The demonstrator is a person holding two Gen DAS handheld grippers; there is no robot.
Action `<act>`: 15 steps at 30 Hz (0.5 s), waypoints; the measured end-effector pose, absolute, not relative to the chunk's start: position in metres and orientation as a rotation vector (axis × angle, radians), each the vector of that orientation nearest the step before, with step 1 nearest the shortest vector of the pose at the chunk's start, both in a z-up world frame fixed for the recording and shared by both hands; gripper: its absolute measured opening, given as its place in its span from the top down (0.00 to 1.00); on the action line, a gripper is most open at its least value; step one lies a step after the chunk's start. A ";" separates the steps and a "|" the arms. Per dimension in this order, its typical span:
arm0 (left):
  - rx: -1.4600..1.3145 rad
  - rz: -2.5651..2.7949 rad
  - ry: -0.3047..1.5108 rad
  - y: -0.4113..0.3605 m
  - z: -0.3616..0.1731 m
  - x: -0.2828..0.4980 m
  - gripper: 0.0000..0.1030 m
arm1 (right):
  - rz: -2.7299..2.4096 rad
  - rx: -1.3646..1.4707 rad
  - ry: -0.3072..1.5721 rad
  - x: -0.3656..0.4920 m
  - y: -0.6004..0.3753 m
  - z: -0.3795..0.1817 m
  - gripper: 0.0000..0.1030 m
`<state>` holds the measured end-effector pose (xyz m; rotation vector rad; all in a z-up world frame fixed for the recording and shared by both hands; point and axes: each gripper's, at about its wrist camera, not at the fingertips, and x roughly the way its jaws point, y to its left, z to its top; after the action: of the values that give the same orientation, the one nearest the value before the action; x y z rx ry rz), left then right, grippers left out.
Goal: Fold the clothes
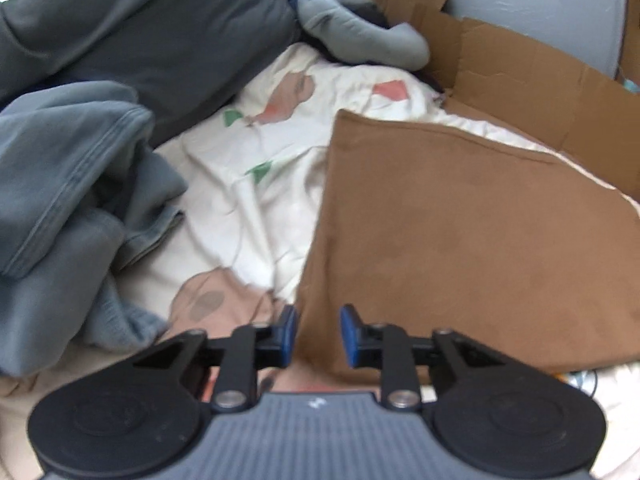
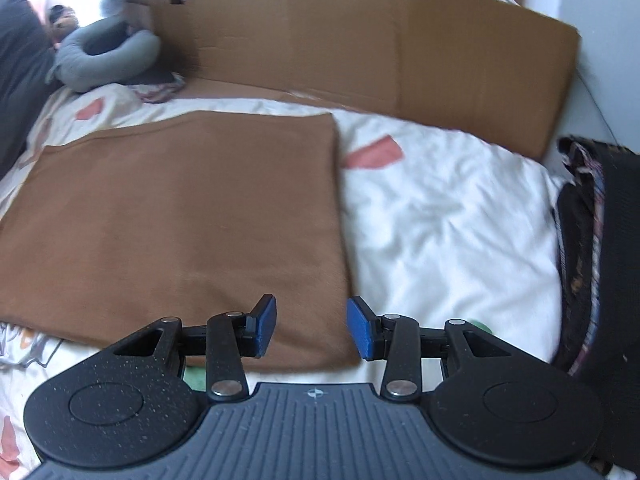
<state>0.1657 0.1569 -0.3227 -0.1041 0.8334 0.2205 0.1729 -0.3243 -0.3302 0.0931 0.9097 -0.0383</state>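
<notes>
The flat brown fabric rectangle (image 2: 176, 224) is lying spread on the white patterned bed cover (image 2: 448, 216), its edges straight, so it is looking already folded at least once. This would fit a fold that is finished or one that is waiting for another halving; I cannot tell which.

You are holding both grippers just above its near edge. The right gripper (image 2: 311, 330) is standing open and empty over the near right corner; the left gripper (image 1: 318, 336) is also open, holding nothing, at the near left corner.

The risk I am judging: if you are closing on the corner, the fingers may be catching only the top layer, or the bed cover under it, and the neat stack would be sliding apart. Both pictures are blurred, so the layers are not readable.

The left wrist view is showing a heap of crumpled grey-blue clothes (image 1: 72, 208), which the right view is missing. The right wrist view is showing the long brown cardboard panel (image 2: 360, 48) and a dark patterned fabric (image 2: 580, 240) at the right.
</notes>
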 end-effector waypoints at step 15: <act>-0.148 0.242 0.927 0.179 -0.355 0.178 0.92 | -0.054 -0.006 0.934 0.210 -0.324 -0.350 0.75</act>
<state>0.1777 0.1788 -0.3547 -0.1477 0.9273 0.2416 0.2104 -0.3239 -0.3501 -0.0061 0.9339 -0.0544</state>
